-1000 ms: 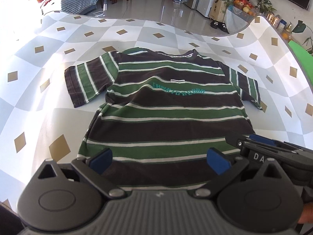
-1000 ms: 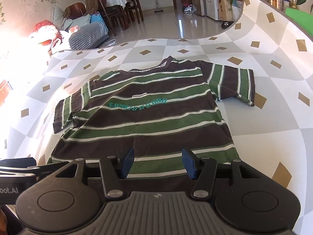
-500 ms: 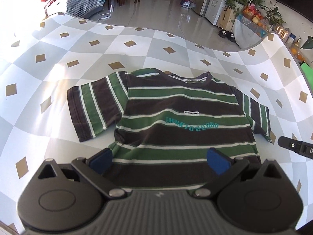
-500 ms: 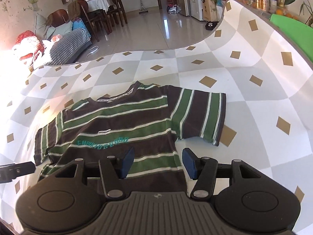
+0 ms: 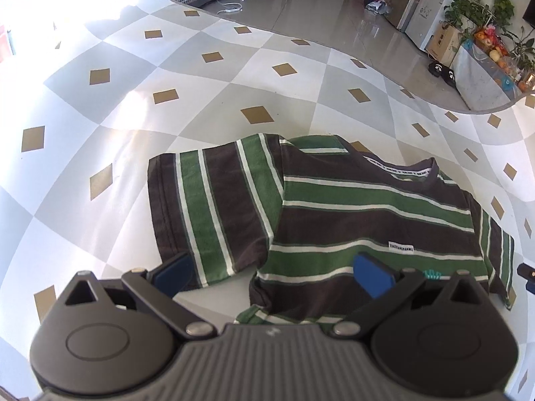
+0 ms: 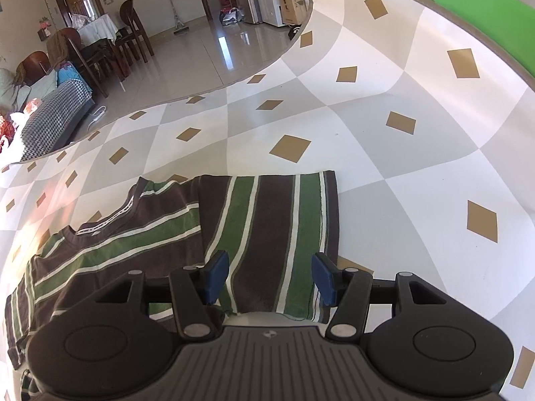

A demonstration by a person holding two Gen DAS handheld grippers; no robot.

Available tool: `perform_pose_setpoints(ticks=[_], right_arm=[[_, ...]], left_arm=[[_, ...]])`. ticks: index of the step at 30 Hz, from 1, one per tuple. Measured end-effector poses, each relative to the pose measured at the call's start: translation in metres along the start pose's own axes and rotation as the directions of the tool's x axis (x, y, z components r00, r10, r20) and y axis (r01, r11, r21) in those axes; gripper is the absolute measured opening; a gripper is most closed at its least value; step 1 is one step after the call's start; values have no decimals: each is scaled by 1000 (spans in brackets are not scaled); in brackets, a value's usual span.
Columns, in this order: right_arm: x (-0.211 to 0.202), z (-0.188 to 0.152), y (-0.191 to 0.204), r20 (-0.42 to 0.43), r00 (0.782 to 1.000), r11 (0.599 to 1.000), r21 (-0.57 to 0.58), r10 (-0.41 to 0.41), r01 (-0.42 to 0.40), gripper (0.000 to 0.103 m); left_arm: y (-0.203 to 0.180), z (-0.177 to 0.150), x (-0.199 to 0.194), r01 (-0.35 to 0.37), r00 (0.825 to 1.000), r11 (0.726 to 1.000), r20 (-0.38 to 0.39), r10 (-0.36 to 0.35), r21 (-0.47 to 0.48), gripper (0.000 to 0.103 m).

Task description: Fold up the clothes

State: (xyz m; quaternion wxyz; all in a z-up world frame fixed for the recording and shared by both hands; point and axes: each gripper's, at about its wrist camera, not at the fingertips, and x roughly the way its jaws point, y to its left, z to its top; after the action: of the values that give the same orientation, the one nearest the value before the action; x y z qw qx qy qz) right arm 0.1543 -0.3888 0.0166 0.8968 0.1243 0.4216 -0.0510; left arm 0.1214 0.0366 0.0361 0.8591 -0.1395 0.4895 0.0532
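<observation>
Left wrist view looks down on a striped T-shirt (image 5: 351, 214), brown, green and white, spread flat on the counter (image 5: 167, 67) with its grey-and-white diamond-check cover. The left gripper (image 5: 272, 274) hangs above one sleeve (image 5: 214, 207), its jaws standing wide apart with nothing between the blue pads; the sleeve's lower hem and the armpit seam lie below the gap. At the right edge a dark tip of the right gripper (image 5: 526, 272) shows beyond the far sleeve. From the right wrist view, the right gripper (image 6: 271, 277) sits over the other sleeve (image 6: 271, 230), jaws about half open and holding nothing, the sleeve's stripes running straight between the pads without touching them.
</observation>
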Motion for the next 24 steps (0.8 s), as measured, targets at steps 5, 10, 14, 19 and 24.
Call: perform_pose_setpoints(ticks=[5,10,14,19,24], right_arm=[[25,10,-5,-9,999,999,-8,-41,41,54],[49,15,0,-33,998,998,-36,-62,60,54],[65,13,10,-54,996,996,-54,-71,68,59],[72,5,30,-26,994,980,-172,-105,99,60],[72,1,40,3,992,965,-231,-129,126,27]], left_arm=[[3,18,23,-9,1000,1000,-30,9,-18,103],[9,33,40,-41,998,998,-41,40,-37,103],[14,41,47,-34,998,996,-53,29,-84,103],[15,49,56,-42,997,996,-62,37,-83,103],[24,52,64,-46,996,990,-76,36,-133,103]])
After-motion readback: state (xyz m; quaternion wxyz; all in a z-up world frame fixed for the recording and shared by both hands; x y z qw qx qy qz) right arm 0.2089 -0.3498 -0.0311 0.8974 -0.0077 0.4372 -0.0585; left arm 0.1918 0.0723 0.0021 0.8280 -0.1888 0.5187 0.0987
